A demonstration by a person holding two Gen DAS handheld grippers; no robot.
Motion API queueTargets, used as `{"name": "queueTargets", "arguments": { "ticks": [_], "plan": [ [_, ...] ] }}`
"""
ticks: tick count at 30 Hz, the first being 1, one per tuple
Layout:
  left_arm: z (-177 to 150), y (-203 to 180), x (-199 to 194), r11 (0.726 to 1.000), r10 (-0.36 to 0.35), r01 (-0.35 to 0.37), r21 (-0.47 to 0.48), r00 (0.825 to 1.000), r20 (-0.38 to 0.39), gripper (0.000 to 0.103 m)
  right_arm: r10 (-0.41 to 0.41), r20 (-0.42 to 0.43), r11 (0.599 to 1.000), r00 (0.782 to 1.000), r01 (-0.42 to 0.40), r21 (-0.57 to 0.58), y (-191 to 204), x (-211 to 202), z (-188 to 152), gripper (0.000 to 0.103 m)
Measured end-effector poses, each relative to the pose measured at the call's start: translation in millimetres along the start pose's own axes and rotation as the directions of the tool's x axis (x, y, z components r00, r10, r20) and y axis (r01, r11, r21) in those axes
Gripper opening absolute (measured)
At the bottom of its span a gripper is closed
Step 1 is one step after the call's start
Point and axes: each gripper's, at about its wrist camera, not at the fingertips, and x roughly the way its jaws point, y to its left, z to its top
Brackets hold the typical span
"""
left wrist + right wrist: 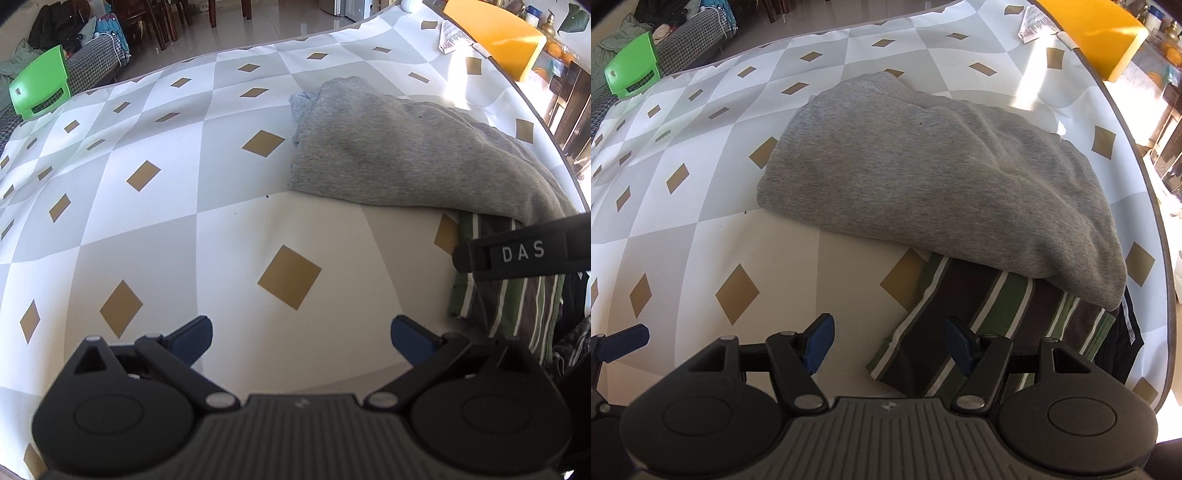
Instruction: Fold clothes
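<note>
A folded grey sweatshirt (pixel 406 147) (pixel 934 177) lies on the diamond-patterned cloth (pixel 166 155) (pixel 701 155), its near end overlapping a green, brown and white striped garment (pixel 517 306) (pixel 979 306). My left gripper (pixel 301 341) hangs open over bare cloth, left of both garments, nothing between its blue pads. My right gripper (pixel 888 341) is open above the near left corner of the striped garment, with its right pad (pixel 956 343) over the stripes and nothing gripped. One black finger of the right gripper crosses the left wrist view at the right edge.
A dark garment (pixel 1123 343) lies under the striped one near the table's right edge. A white printed packet (pixel 452 37) (pixel 1032 22) sits at the far edge by a yellow chair (pixel 495 37) (pixel 1097 33). A green chair (pixel 40 86) (pixel 631 72) stands far left.
</note>
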Motion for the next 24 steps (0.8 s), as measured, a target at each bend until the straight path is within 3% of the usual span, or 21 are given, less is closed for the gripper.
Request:
{"name": "queueTargets", "arguments": {
  "ticks": [14,24],
  "plan": [
    [-18,82,-11,0.985,0.091,-0.092,-0.143,0.996,-0.013,0.103,0.141,-0.003,0.981,0.990,-0.140,-0.134,74,16,-4,0.064],
    [-34,157,-17,0.950,0.149,-0.160,-0.270,0.987,-0.060,0.103,0.224,-0.029,0.938,0.974,-0.223,-0.266,133,38,-13,0.064]
  ]
}}
